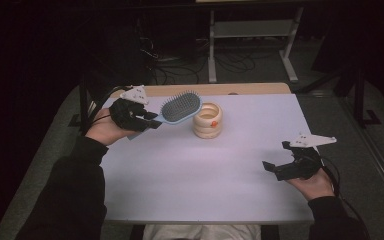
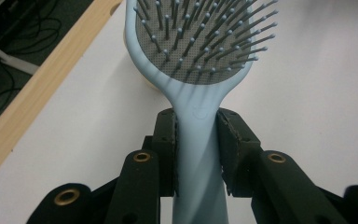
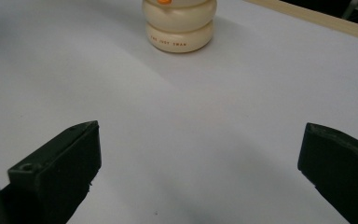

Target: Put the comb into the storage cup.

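The left gripper (image 1: 152, 120) is clamping the handle of a light blue hairbrush (image 1: 180, 108), holding it above the bench (image 1: 205, 180) beside a cream ringed holder (image 1: 208, 120). The right gripper (image 1: 276, 161) is hovering, jaws wide, holding nothing.

**Camera layout**

High view looked forward and down over the white table (image 1: 205, 170). Left gripper view sat close on the hairbrush (image 2: 200, 56); right gripper view looked low across the table. High and right views shared the cream holder (image 3: 179, 28).
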Demonstrator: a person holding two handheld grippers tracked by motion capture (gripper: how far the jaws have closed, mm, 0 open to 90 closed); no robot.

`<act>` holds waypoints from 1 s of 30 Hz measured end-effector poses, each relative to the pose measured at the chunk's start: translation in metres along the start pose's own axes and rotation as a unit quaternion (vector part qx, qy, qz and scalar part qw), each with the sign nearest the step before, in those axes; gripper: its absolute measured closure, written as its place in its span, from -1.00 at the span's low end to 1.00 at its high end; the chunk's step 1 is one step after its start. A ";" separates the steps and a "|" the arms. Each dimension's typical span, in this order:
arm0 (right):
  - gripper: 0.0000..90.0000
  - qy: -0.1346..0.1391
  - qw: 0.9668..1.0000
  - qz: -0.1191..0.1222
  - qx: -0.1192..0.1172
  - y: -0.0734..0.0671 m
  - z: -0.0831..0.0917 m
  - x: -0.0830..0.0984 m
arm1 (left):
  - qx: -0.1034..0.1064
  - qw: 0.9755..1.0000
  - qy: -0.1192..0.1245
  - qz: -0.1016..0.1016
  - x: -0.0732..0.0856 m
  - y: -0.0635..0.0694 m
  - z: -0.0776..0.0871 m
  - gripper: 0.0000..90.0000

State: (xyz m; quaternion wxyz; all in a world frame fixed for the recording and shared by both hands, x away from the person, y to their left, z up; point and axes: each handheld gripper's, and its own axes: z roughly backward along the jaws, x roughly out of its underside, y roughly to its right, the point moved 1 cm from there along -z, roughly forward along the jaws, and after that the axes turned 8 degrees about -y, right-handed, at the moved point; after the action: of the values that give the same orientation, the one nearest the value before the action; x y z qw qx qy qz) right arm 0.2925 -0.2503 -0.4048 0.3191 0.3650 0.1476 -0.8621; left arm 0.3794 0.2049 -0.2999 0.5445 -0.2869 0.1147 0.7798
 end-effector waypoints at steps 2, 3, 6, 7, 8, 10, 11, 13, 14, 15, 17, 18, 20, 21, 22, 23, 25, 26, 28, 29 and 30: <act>-1.00 -0.002 1.000 0.002 -0.002 -0.001 0.000 -0.002 | 0.000 1.000 0.001 -0.003 -0.003 0.001 0.000 0.55; -1.00 -0.001 1.000 0.003 -0.003 -0.001 0.000 -0.003 | -0.002 1.000 0.001 -0.005 -0.005 0.001 0.000 0.55; -1.00 0.001 1.000 0.005 -0.009 -0.003 0.002 -0.008 | -0.003 1.000 0.006 -0.003 -0.010 0.001 0.000 0.55; -1.00 0.002 1.000 0.006 -0.013 -0.004 0.002 -0.010 | -0.006 1.000 0.009 -0.003 -0.011 0.001 0.000 0.55; -1.00 0.004 1.000 0.007 -0.017 -0.006 0.003 -0.012 | -0.005 1.000 0.011 -0.003 -0.013 0.001 -0.001 0.55; -1.00 0.004 1.000 0.014 -0.022 -0.009 0.004 -0.018 | -0.005 1.000 0.016 -0.003 -0.016 0.002 -0.001 0.55; -1.00 0.005 1.000 0.017 -0.025 -0.010 0.004 -0.020 | -0.005 1.000 0.018 -0.005 -0.017 0.002 -0.001 0.55; -1.00 0.007 0.999 0.020 -0.031 -0.012 0.005 -0.025 | -0.005 1.000 0.019 -0.004 -0.019 0.003 -0.001 0.55; -1.00 0.009 0.999 0.022 -0.034 -0.013 0.006 -0.028 | -0.006 1.000 0.021 -0.005 -0.020 0.003 -0.002 0.55; -1.00 0.010 0.999 0.023 -0.036 -0.013 0.006 -0.031 | -0.007 1.000 0.021 -0.005 -0.020 0.003 -0.002 0.55; -1.00 0.013 0.999 0.025 -0.044 -0.015 0.008 -0.037 | -0.008 1.000 0.026 -0.004 -0.021 0.003 -0.001 0.55; -1.00 0.015 0.998 0.026 -0.049 -0.016 0.008 -0.040 | -0.008 1.000 0.030 -0.002 -0.021 0.003 -0.001 0.55; -1.00 0.015 0.998 0.030 -0.059 -0.017 0.009 -0.046 | -0.009 0.999 0.035 0.001 -0.022 0.002 -0.002 0.55; -1.00 0.014 0.998 0.031 -0.062 -0.018 0.009 -0.050 | -0.009 0.999 0.037 0.003 -0.022 0.002 -0.002 0.55; -1.00 0.013 0.997 0.033 -0.063 -0.019 0.010 -0.052 | -0.014 0.999 0.038 0.004 -0.023 0.002 -0.003 0.55; -1.00 0.014 0.997 0.037 -0.064 -0.020 0.009 -0.056 | -0.016 0.999 0.038 0.005 -0.023 0.002 -0.003 0.55; -1.00 0.014 0.997 0.041 -0.068 -0.022 0.009 -0.063 | -0.017 0.999 0.040 0.007 -0.024 0.003 -0.006 0.55; -1.00 0.014 0.997 0.044 -0.068 -0.023 0.009 -0.066 | -0.019 0.999 0.040 0.008 -0.024 0.003 -0.007 0.55; -1.00 0.013 0.996 0.048 -0.072 -0.024 0.008 -0.073 | -0.020 0.999 0.041 0.006 -0.025 0.004 -0.009 0.55; -1.00 0.011 0.996 0.052 -0.072 -0.025 0.008 -0.076 | -0.019 0.999 0.043 0.006 -0.026 0.005 -0.010 0.55; -1.00 0.010 0.996 0.055 -0.071 -0.025 0.008 -0.080 | -0.019 0.999 0.044 0.003 -0.026 0.005 -0.011 0.55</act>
State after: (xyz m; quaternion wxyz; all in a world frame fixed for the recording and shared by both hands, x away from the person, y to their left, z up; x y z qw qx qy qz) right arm 0.3145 -0.2003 -0.3406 0.3896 0.3576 0.1909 -0.8270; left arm 0.3844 0.1766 -0.2946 0.5308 -0.3303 0.1247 0.7704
